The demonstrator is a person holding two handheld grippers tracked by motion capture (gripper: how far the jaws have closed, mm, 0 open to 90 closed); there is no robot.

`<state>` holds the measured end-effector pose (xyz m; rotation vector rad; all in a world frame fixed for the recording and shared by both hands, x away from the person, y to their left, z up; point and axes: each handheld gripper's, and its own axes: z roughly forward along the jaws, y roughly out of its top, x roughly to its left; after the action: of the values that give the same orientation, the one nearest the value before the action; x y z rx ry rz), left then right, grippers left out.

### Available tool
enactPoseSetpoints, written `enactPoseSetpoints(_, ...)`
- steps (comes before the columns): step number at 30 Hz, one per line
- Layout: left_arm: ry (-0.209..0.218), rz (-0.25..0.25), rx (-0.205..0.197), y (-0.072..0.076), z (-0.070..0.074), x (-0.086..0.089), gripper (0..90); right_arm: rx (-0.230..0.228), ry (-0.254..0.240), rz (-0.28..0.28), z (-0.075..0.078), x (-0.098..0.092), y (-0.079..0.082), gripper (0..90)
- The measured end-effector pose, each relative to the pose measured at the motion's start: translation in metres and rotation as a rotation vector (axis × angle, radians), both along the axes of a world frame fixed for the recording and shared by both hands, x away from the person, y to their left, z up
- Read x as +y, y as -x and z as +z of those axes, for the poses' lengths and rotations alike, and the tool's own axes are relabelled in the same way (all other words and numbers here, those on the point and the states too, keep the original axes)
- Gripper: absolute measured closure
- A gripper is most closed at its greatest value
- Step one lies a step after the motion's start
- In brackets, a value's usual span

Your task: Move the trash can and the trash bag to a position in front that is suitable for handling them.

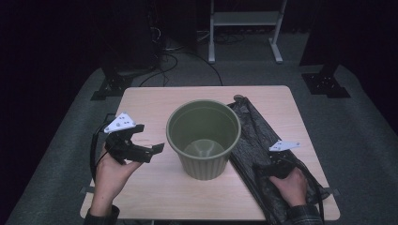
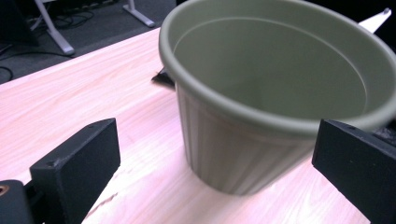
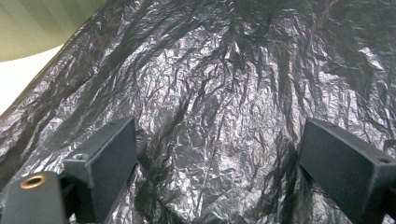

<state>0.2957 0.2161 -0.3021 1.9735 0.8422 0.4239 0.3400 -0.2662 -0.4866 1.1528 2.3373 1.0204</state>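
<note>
An olive-green ribbed plastic bin (image 1: 203, 138) stands upright and empty in the middle of the wooden table (image 1: 155, 101). To its right a crumpled black plastic bag (image 1: 256, 136) lies flat on the table. My left gripper (image 1: 149, 143) is held above the table left of the bin, open, jaws pointing at the bin (image 2: 275, 88) with nothing between them. My right gripper (image 1: 263, 169) rests low over the bag near the front right, jaws wide apart. In the right gripper view the glossy wrinkled bag (image 3: 224, 102) lies under and between the jaws, not pinched.
The bare table surface (image 2: 60, 107) stretches left of the bin. Beyond the far edge are a dark floor, cables and a white metal stand (image 1: 244, 28). Black floor brackets (image 1: 326, 84) sit at both far corners. A cable loops from each gripper.
</note>
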Motion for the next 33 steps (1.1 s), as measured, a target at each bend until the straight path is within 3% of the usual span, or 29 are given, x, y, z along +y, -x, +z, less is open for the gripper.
enactPoseSetpoints(4, -0.034, 0.012, -0.030, 0.013, -0.010, 0.006, 0.0, 0.000, 0.000, 0.000, 0.000, 0.000, 0.000, 10.4)
enactPoseSetpoints(5, -0.046, 0.007, -0.033, 0.016, -0.018, 0.007, 0.0, -0.001, 0.000, -0.001, 0.000, 0.000, 0.000, 10.4)
enactPoseSetpoints(10, -0.065, -0.004, -0.032, 0.018, -0.047, 0.004, 0.0, 0.001, 0.002, -0.024, 0.000, 0.001, 0.002, 10.4)
enactPoseSetpoints(11, -0.065, -0.004, -0.032, 0.018, -0.047, 0.004, 0.0, 0.001, 0.002, -0.027, 0.000, 0.001, 0.002, 10.4)
enactPoseSetpoints(12, -0.073, -0.017, -0.026, 0.017, -0.058, 0.003, 0.0, 0.001, 0.002, -0.027, 0.000, 0.001, 0.002, 10.4)
enactPoseSetpoints(18, -0.080, -0.025, -0.034, 0.013, -0.080, -0.001, 0.0, 0.000, 0.001, -0.050, 0.000, 0.003, 0.002, 10.4)
enactPoseSetpoints(27, -0.119, -0.008, 0.023, -0.005, -0.134, -0.009, 0.0, -0.001, 0.002, -0.020, 0.000, 0.001, 0.003, 10.3)
enactPoseSetpoints(32, -0.125, 0.018, 0.051, -0.011, -0.149, -0.010, 0.0, -0.001, 0.003, -0.008, 0.000, 0.000, 0.002, 10.2)
enactPoseSetpoints(33, -0.120, 0.022, 0.072, -0.013, -0.153, -0.012, 0.0, -0.001, 0.003, -0.008, 0.000, 0.000, 0.002, 10.2)
